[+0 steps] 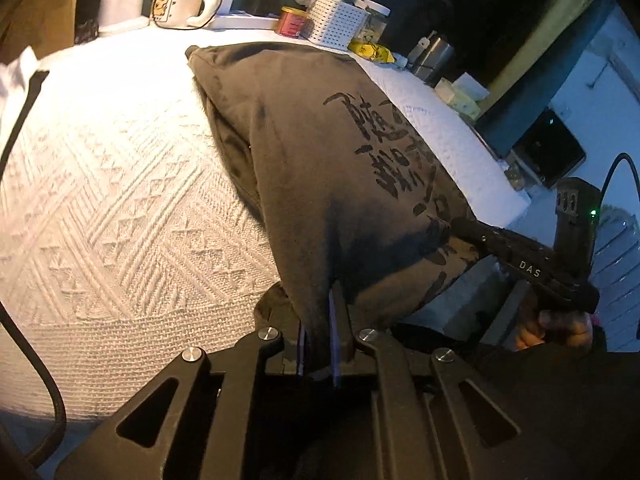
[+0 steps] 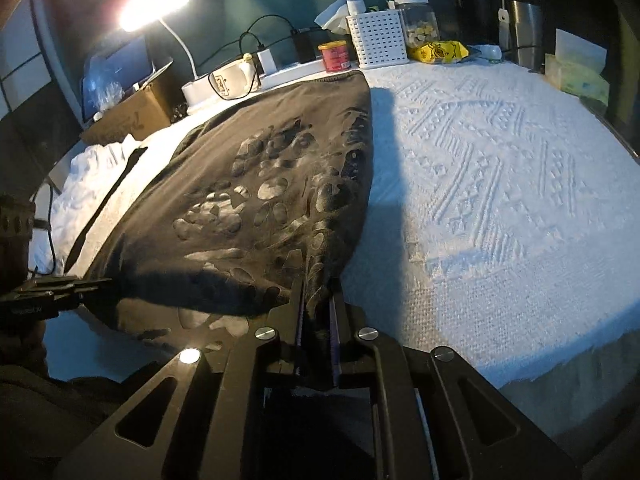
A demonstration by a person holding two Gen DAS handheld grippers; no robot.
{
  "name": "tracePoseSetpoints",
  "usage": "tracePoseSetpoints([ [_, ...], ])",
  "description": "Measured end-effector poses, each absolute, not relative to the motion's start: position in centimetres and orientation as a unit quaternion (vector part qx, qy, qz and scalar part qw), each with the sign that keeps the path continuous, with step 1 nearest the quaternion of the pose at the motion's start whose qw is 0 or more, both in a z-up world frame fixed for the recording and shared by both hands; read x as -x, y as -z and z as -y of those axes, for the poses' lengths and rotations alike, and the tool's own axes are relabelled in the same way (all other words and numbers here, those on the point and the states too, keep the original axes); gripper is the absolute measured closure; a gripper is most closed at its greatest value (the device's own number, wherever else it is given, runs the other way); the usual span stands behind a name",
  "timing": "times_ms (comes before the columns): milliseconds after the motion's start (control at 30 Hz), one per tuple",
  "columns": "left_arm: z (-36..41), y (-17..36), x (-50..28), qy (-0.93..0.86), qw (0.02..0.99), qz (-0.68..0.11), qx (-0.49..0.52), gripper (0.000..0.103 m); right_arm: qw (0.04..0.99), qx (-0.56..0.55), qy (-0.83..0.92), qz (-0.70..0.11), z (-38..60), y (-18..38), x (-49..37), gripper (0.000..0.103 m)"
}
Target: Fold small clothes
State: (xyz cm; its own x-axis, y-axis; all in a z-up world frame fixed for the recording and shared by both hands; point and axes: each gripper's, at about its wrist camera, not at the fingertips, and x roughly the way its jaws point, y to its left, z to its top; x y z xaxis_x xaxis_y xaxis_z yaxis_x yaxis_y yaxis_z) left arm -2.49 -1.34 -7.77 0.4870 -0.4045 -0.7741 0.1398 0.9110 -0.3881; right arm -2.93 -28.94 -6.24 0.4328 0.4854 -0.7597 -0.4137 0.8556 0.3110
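A dark brown T-shirt (image 1: 304, 152) with a black printed design lies stretched over the white textured cloth (image 1: 120, 208) on the table. My left gripper (image 1: 322, 320) is shut on the shirt's near edge, which bunches up between its fingers. My right gripper (image 1: 460, 226) shows at the right of the left wrist view, biting into the same hem farther along. In the right wrist view the T-shirt (image 2: 248, 200) runs away to the far edge, and my right gripper (image 2: 318, 308) is shut on its near corner. My left gripper (image 2: 100, 282) reaches in from the left edge onto the hem.
Along the table's far side stand a lit desk lamp (image 2: 154, 2), a white mug (image 2: 232, 80), a red tin (image 2: 334, 56), a white perforated basket (image 2: 378, 38), a glass jar (image 2: 418, 20), a yellow packet (image 2: 438, 52) and a steel cup (image 2: 526, 28). A cardboard box (image 2: 132, 110) sits far left.
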Motion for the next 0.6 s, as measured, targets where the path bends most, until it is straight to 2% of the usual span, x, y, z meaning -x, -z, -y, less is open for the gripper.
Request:
tracePoseSetpoints([
  [233,1.2,6.0,1.7,0.148,0.86,-0.475,0.113,0.091,0.844,-0.013,-0.27,-0.463,28.8,6.0,3.4,0.093],
  [300,0.8,5.4,1.2,0.138,0.867,-0.464,0.118,0.083,0.841,-0.017,-0.27,-0.468,28.9,6.0,3.3,0.093],
  [367,0.3,5.0,0.6,0.128,0.875,-0.451,0.124,0.07,0.838,-0.019,-0.27,-0.473,29.0,5.9,3.2,0.092],
  [433,0.5,4.7,-0.3,0.12,0.883,-0.438,0.116,0.053,0.836,-0.017,-0.269,-0.478,29.0,5.8,3.0,0.092],
  [467,0.7,4.7,-0.6,0.116,0.887,-0.434,0.108,0.05,0.835,-0.015,-0.269,-0.479,29.0,5.7,3.0,0.091],
  [600,2.0,6.3,-2.2,0.1,0.883,-0.452,0.072,0.05,0.843,0.005,-0.259,-0.472,28.9,5.0,3.0,0.082],
])
